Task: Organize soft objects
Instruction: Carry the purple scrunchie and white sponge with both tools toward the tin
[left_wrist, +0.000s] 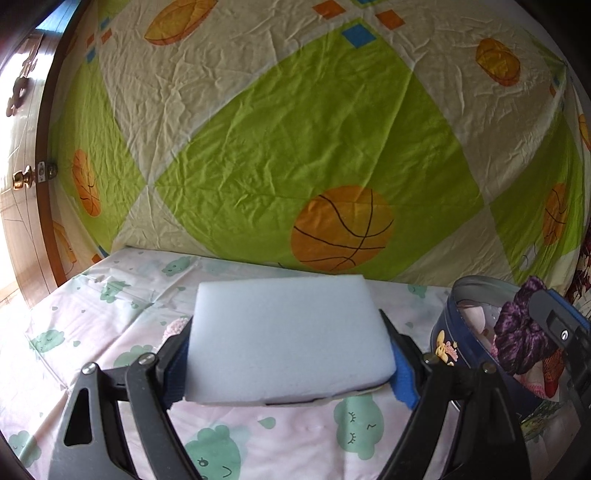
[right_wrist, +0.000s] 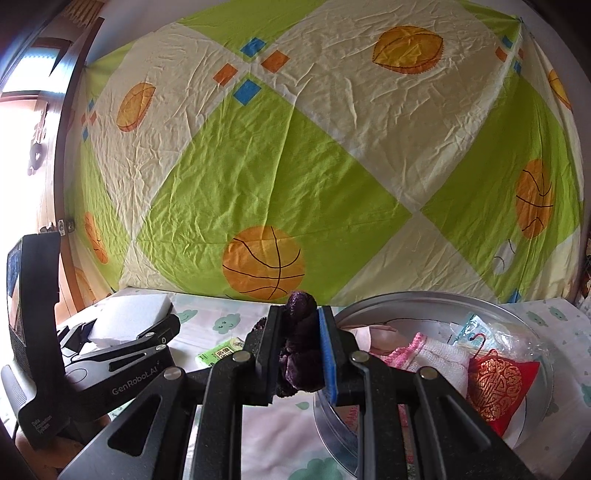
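My left gripper (left_wrist: 288, 347) is shut on a white foam sponge block (left_wrist: 284, 339) and holds it above the table; the block also shows in the right wrist view (right_wrist: 129, 317). My right gripper (right_wrist: 299, 347) is shut on a dark purple fuzzy scrunchie (right_wrist: 301, 354), at the left rim of a round metal tin (right_wrist: 524, 314). The tin holds a pink-and-white knit cloth (right_wrist: 432, 354), a red embroidered pouch (right_wrist: 498, 387) and clear wrappers. In the left wrist view the tin (left_wrist: 443, 339) is at the right, with the scrunchie (left_wrist: 521, 332) over it.
A pink tablecloth with green cloud prints (left_wrist: 110, 332) covers the table. A green-and-cream basketball sheet (left_wrist: 295, 147) hangs right behind it. A small green packet (right_wrist: 218, 352) lies on the table between the grippers. A wooden door (left_wrist: 22, 184) is at the far left.
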